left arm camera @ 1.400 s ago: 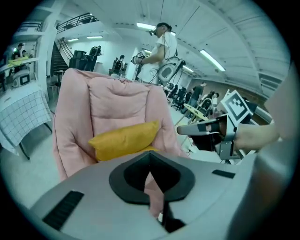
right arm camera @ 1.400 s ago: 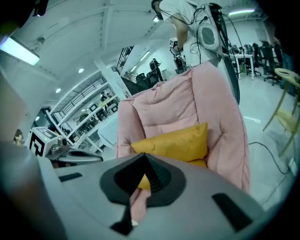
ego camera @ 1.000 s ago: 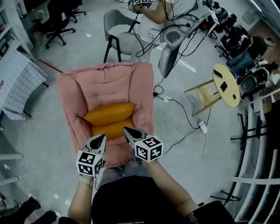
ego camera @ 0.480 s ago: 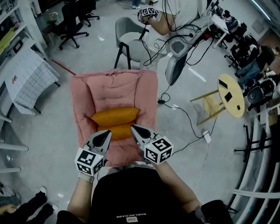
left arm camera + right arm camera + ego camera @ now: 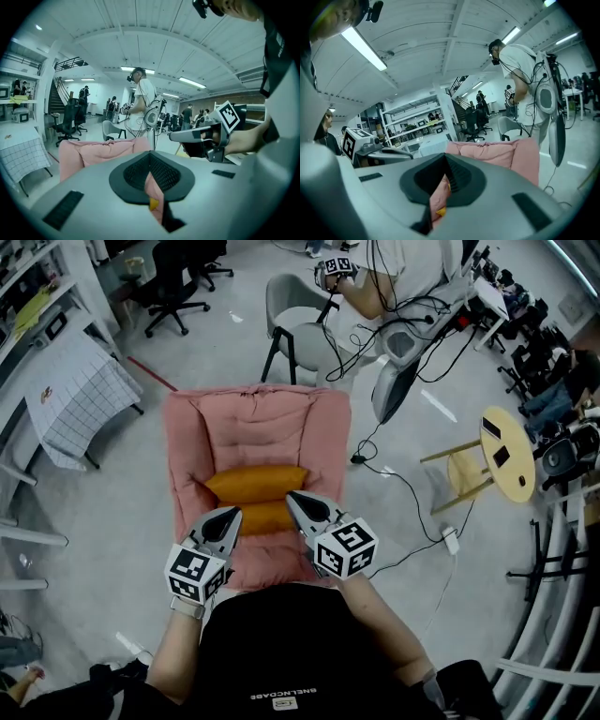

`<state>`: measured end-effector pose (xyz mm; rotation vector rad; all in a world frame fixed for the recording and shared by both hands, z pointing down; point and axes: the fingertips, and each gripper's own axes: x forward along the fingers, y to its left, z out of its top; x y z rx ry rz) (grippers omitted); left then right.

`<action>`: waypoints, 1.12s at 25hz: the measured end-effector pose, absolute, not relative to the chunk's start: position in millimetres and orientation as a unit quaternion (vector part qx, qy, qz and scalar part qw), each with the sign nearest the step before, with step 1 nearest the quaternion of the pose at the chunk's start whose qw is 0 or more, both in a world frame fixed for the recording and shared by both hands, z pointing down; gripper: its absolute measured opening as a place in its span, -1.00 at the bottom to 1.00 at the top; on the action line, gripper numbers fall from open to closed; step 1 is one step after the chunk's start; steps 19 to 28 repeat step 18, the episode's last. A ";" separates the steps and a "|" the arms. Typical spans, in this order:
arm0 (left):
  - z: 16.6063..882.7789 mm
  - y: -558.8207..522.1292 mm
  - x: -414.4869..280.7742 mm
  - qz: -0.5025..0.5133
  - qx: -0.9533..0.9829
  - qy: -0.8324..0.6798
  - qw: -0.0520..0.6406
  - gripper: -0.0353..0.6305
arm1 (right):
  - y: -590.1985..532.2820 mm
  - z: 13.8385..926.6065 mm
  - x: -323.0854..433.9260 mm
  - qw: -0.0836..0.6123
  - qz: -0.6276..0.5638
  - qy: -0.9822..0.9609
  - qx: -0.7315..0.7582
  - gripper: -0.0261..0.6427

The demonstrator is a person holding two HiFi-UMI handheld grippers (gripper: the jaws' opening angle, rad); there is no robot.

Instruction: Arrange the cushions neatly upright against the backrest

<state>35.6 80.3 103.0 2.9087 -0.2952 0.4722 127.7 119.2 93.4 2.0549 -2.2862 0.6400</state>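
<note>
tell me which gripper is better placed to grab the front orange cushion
Right, narrowly. In the head view the right gripper, jaws shut, reaches the right end of the front orange cushion, while the left gripper sits just short of its left end. Either must open first.

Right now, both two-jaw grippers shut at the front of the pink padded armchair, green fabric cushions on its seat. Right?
No: head view shows orange fabric cushions, not green. Left gripper and right gripper are shut at the front of the pink padded armchair.
</note>
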 end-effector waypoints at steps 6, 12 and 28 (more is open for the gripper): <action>103.1 73.9 32.1 0.165 0.977 -0.106 0.088 -0.86 | 111.2 88.7 125.7 0.002 0.202 -0.733 0.649 -0.89; 103.4 74.4 30.3 0.161 0.977 -0.109 0.088 -0.86 | 109.7 89.1 122.6 0.002 0.196 -0.736 0.648 -0.89; 102.8 75.0 28.3 0.163 0.976 -0.115 0.084 -0.86 | 110.8 88.7 121.1 0.003 0.190 -0.738 0.648 -0.89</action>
